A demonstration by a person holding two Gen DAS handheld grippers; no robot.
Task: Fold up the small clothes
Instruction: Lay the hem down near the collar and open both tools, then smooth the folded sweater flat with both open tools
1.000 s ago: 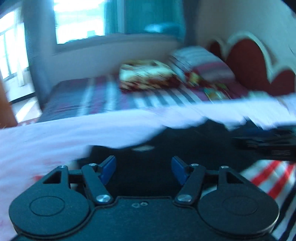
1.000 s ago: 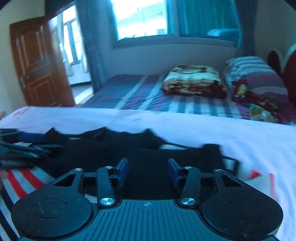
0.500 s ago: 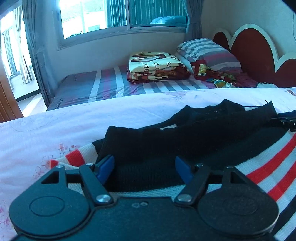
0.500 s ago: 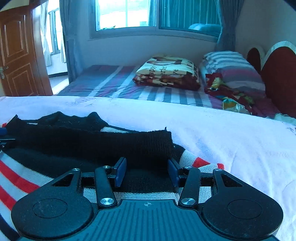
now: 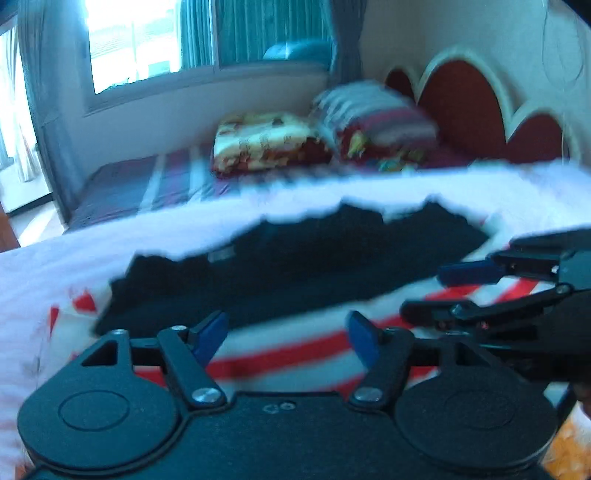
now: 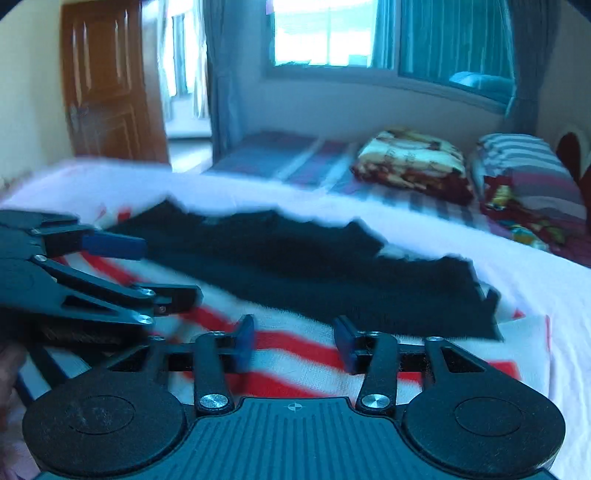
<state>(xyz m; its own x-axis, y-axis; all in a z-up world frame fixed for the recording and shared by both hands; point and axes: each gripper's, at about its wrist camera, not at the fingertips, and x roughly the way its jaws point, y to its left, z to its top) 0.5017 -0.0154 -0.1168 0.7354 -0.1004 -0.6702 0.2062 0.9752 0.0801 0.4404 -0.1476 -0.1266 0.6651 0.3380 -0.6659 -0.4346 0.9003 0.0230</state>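
Sweater (image 5: 295, 347): white with red stripes, wide black band across the top. Sheet (image 5: 110, 243) under it: pale pink-white. Left gripper (image 5: 286, 338): black body, blue fingertip pads, silver screws. Right gripper (image 6: 293, 341): black, blue pads. Far bed (image 6: 280, 155): purple with pale stripes. Folded blanket (image 6: 410, 162): cream and dark red print. Pillow (image 6: 524, 166): grey, white, maroon stripes. Headboard (image 5: 461, 99): dark red, cream edge. Door (image 6: 110, 81): brown wood. Curtains (image 6: 454, 33): teal.
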